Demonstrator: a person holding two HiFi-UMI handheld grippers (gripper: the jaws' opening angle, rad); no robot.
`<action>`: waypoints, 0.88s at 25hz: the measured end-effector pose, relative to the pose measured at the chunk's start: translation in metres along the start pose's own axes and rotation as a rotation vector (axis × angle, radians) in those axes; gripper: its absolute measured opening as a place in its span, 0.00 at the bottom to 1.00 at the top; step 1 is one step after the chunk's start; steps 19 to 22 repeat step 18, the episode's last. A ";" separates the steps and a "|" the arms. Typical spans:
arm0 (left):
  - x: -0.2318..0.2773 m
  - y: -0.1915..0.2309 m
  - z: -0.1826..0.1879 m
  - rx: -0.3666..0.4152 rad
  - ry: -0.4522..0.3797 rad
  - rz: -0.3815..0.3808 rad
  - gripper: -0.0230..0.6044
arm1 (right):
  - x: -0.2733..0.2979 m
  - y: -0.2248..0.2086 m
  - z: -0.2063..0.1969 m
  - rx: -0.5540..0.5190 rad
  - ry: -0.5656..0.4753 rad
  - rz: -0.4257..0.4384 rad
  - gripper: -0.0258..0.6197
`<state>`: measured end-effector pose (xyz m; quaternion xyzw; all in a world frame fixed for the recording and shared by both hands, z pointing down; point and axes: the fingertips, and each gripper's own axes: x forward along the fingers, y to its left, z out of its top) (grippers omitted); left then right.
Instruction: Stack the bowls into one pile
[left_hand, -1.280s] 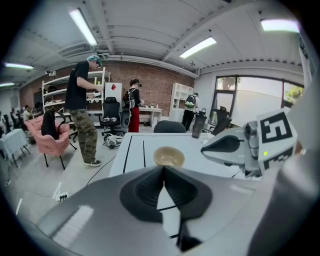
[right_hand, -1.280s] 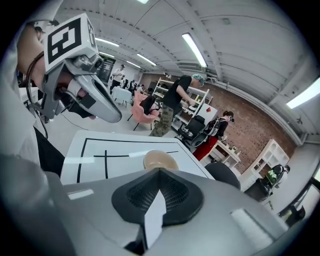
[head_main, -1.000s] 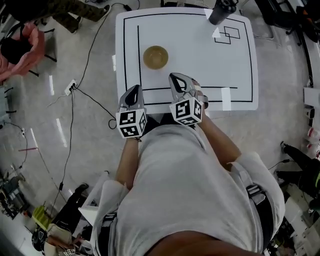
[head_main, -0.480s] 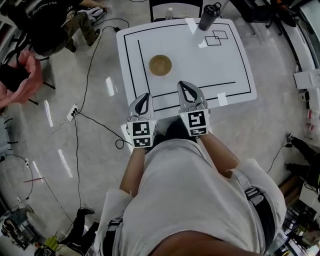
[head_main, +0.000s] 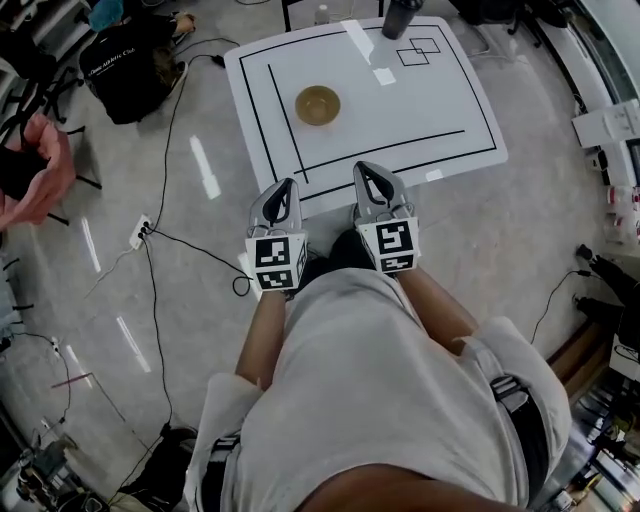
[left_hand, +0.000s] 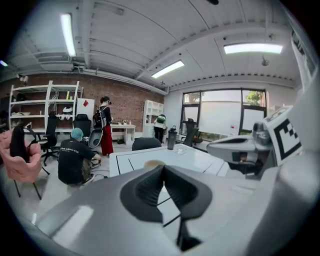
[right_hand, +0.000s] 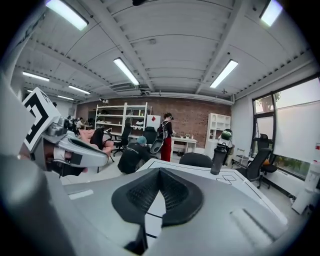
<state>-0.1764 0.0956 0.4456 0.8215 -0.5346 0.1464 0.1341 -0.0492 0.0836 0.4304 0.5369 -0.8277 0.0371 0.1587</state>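
Observation:
A tan bowl pile (head_main: 317, 105) sits on the left part of the white table (head_main: 420, 100), inside the black tape lines. The left gripper view shows only its rim (left_hand: 154, 163) past the jaws. My left gripper (head_main: 284, 187) and right gripper (head_main: 362, 171) hang side by side just short of the table's near edge, close to the person's chest. Both point toward the table. Both are shut with nothing between the pads, as seen in the left gripper (left_hand: 164, 168) and right gripper (right_hand: 159, 171) views. The bowls are well beyond both tips.
A dark bottle (head_main: 400, 15) stands at the table's far edge beside a small taped square (head_main: 418, 50). Cables (head_main: 165, 235) trail over the floor on the left. A crouching person (left_hand: 72, 162) and chairs are past the table's left side.
Both grippers have drawn back off the table's near edge toward the body and risen. The bowl pile has not moved on the table.

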 end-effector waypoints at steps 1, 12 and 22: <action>-0.005 -0.002 -0.003 -0.004 -0.002 -0.007 0.04 | -0.005 0.004 0.000 -0.009 0.002 -0.004 0.04; -0.032 -0.012 -0.021 -0.077 -0.013 -0.044 0.04 | -0.041 0.026 -0.001 -0.085 0.044 -0.020 0.04; -0.043 -0.019 -0.020 -0.095 -0.026 -0.042 0.04 | -0.053 0.026 0.002 -0.101 0.065 -0.025 0.04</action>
